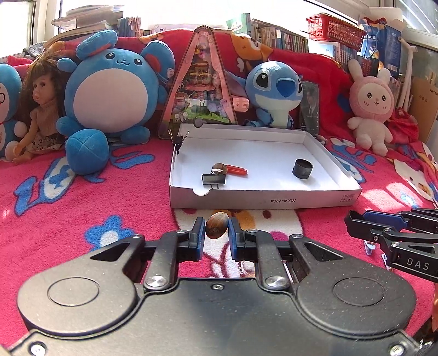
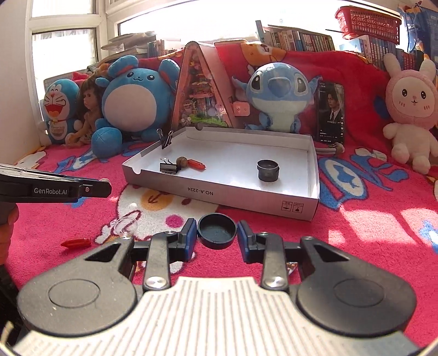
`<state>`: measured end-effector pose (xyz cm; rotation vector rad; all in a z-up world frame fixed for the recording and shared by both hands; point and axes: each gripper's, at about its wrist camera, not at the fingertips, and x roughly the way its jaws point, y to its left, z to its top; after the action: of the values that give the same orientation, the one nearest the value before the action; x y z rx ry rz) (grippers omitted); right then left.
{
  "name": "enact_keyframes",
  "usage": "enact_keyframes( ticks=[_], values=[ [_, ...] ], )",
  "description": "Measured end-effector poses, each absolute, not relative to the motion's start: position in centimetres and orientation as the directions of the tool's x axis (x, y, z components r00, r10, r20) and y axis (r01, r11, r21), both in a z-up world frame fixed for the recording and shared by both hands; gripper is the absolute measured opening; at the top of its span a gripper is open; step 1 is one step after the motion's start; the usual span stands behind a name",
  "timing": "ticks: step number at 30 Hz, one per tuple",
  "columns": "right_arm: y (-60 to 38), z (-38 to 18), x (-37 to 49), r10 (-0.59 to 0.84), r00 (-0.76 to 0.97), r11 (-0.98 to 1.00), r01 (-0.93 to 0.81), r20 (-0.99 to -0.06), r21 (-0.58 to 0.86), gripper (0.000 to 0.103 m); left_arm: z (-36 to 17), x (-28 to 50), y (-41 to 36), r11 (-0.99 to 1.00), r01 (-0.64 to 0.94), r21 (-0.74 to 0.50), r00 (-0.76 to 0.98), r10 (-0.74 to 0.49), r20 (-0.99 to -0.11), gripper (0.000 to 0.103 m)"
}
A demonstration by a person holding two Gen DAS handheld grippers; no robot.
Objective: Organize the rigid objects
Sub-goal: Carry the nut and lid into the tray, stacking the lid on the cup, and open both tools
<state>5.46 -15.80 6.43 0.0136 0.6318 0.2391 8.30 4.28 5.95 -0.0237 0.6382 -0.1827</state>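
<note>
My left gripper (image 1: 217, 229) is shut on a small brown nut (image 1: 217, 225), held above the pink blanket just in front of the white cardboard box (image 1: 260, 195). Inside the box lie a black binder clip (image 1: 214, 179), another brown nut (image 1: 219, 167), a red capsule (image 1: 236, 170) and a black cylinder (image 1: 303, 169). In the right wrist view my right gripper (image 2: 217, 232) is shut on a round black cap (image 2: 216, 234), its hollow side facing me, near the box's front wall (image 2: 219, 194). A clear glass piece (image 2: 126, 227) and a second red capsule (image 2: 76, 242) rest on the blanket.
A second binder clip (image 1: 179, 141) is clipped on the box's left wall. Behind the box stand plush toys (image 1: 115, 90), a doll (image 1: 41, 109), a triangular display case (image 1: 201, 82) and a photo card (image 2: 331, 112). Bookshelves and a red basket (image 2: 368, 22) fill the back.
</note>
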Motion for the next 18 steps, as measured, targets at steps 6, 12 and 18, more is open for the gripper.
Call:
enact_keyframes(
  ticks=[6, 12, 18],
  values=[
    [-17.5, 8.1, 9.1, 0.185, 0.793, 0.983, -0.148, -0.580, 0.112, 0.038, 7.3, 11.0, 3.7, 0.980, 0.167, -0.106, 0.787, -0.197, -0.585, 0.017],
    [-19.0, 9.2, 13.5, 0.168, 0.798, 0.984, -0.100, -0.579, 0.148, 0.038, 7.4, 14.9, 2.7, 0.968, 0.207, -0.142, 0.741, -0.250, -0.623, 0.017],
    [-19.0, 8.8, 17.8, 0.160, 0.756, 0.983, -0.062, -0.635, 0.174, 0.038, 6.4, 18.4, 1.9, 0.976, 0.163, -0.141, 0.721, -0.216, -0.658, 0.017]
  ],
)
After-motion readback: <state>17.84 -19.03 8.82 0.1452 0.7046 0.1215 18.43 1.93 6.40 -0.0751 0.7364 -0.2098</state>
